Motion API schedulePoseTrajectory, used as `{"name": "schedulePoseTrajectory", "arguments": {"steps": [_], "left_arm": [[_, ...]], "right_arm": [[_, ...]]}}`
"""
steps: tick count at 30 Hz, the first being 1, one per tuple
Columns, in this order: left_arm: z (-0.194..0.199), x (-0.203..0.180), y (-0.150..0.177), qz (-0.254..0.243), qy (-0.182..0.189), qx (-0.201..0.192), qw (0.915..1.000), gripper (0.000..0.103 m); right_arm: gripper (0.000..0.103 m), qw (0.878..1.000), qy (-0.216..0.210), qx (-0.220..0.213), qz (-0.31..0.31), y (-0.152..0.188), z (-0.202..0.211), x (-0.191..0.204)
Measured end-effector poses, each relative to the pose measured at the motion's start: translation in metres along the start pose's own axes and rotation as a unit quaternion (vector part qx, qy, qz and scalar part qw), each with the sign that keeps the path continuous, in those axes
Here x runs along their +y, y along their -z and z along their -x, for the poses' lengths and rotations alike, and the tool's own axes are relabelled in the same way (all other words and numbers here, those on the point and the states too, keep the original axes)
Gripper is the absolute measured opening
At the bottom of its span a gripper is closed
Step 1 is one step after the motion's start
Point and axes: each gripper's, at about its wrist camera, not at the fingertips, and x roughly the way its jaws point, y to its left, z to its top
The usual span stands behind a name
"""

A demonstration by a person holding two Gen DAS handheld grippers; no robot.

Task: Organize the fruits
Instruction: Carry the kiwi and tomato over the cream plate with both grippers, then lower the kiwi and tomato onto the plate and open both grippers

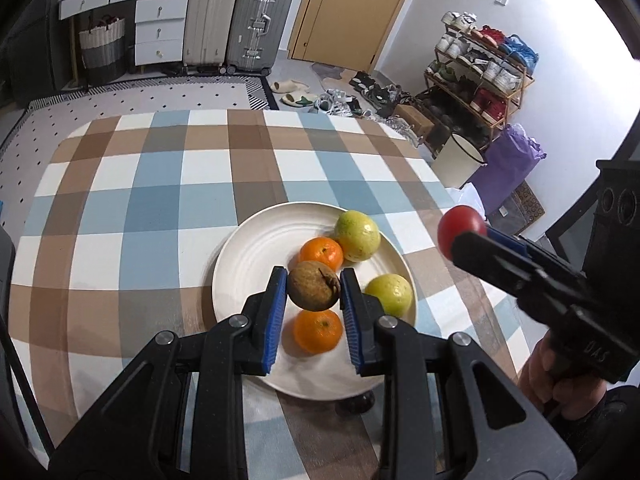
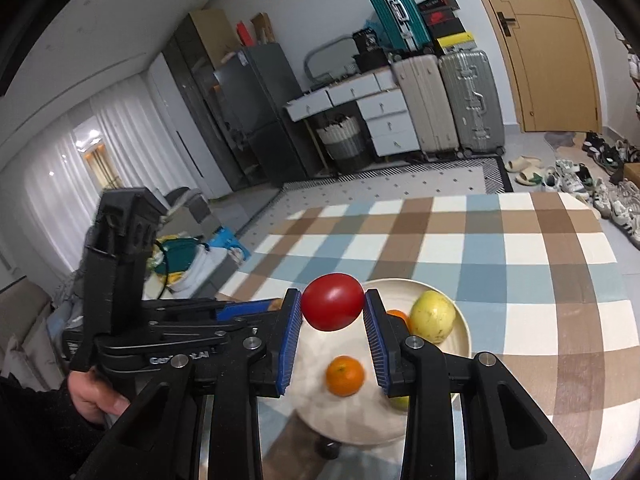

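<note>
1. The left gripper (image 1: 313, 285) is clamped on a brown fruit (image 1: 314, 286). It holds the fruit up in the air over the plate (image 1: 248, 264).
2. The right gripper (image 2: 332, 308) is clamped on a red tomato (image 2: 333, 307). It holds the tomato up over the near side of the plate (image 2: 462, 334).
3. From the left camera, the tomato (image 1: 460, 227) is past the right rim of the plate. The black finger in front hides its lower right part.
4. Two oranges are on the plate. One orange (image 1: 321, 254) is behind the brown fruit. The other orange (image 1: 318, 330) is in front of it, and the brown fruit covers its top.
5. Two yellow-green fruits are on the plate too. One yellow-green fruit (image 1: 357, 235) is by the far rim. The other one (image 1: 390, 294) is by the right rim, partly behind a blue pad (image 1: 352, 320).
6. From the right camera, most of that one is hidden behind a black finger. Only a small bit shows.
7. The near rim of the plate is hidden behind the grippers.
8. The plate sits on a checked cloth (image 1: 160, 208).
9. A small dark thing (image 1: 360, 402) is just under the near rim. I cannot tell what it is.
</note>
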Motion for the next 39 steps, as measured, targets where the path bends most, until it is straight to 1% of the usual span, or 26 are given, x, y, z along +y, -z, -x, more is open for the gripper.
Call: {"name": "schedulePoseTrajectory", "arguments": {"steps": [2,5,12,17,19,21,23,25,28,30,31,32,33,34,35,39], "left_arm": [[-0.011,0.003,-0.002,0.005,0.002,0.006,1.0,0.024],[-0.026,0.009,-0.004,0.008,0.003,0.015,0.9998,0.024],[-0.06,0.018,-0.001,0.016,0.009,0.043,0.9989,0.024],[-0.074,0.018,-0.001,0.016,0.015,0.049,0.9985,0.024],[-0.078,0.017,-0.001,0.013,0.017,0.051,0.9985,0.024],[-0.082,0.016,-0.001,0.013,0.012,0.051,0.9985,0.024],[-0.083,0.017,-0.002,0.019,0.003,0.052,0.9985,0.027],[-0.082,0.018,-0.002,0.025,0.006,0.053,0.9983,0.028],[-0.073,0.019,-0.001,0.027,0.004,0.045,0.9986,0.03],[-0.063,0.021,0.0,0.033,0.003,0.039,0.9987,0.037],[-0.058,0.022,0.001,0.036,0.003,0.037,0.9987,0.044],[-0.053,0.023,0.003,0.043,0.001,0.033,0.9985,0.051],[-0.048,0.025,0.005,0.051,-0.003,0.028,0.9983,0.054],[-0.042,0.026,0.007,0.057,-0.007,0.021,0.9981,0.056],[-0.037,0.026,0.01,0.059,-0.007,0.016,0.9981,0.056],[-0.02,0.02,0.019,0.055,-0.012,0.004,0.9984,0.058]], "right_arm": [[0.032,1.0,0.009,0.003,0.002,0.003,-0.01,-0.005],[0.032,1.0,0.011,0.019,0.001,0.008,-0.027,-0.012],[0.032,0.997,0.027,0.077,0.01,0.025,-0.061,-0.021],[0.032,0.995,0.03,0.092,0.009,0.032,-0.074,-0.026],[0.032,0.995,0.03,0.091,0.013,0.034,-0.075,-0.026],[0.033,0.995,0.044,0.087,0.021,0.036,-0.075,-0.025],[0.043,0.995,0.048,0.083,0.022,0.036,-0.074,-0.025],[0.051,0.996,0.044,0.076,0.019,0.035,-0.069,-0.026],[0.051,0.997,0.044,0.06,0.02,0.033,-0.057,-0.026],[0.051,0.997,0.049,0.047,0.02,0.031,-0.046,-0.025],[0.052,0.998,0.05,0.042,0.017,0.03,-0.041,-0.025],[0.055,0.998,0.05,0.039,0.014,0.03,-0.037,-0.026],[0.057,0.998,0.051,0.036,0.011,0.03,-0.034,-0.026],[0.062,0.998,0.051,0.032,0.01,0.03,-0.03,-0.025],[0.063,0.998,0.052,0.028,0.008,0.031,-0.025,-0.025],[0.064,0.998,0.054,0.021,0.01,0.035,-0.008,-0.018]]}}
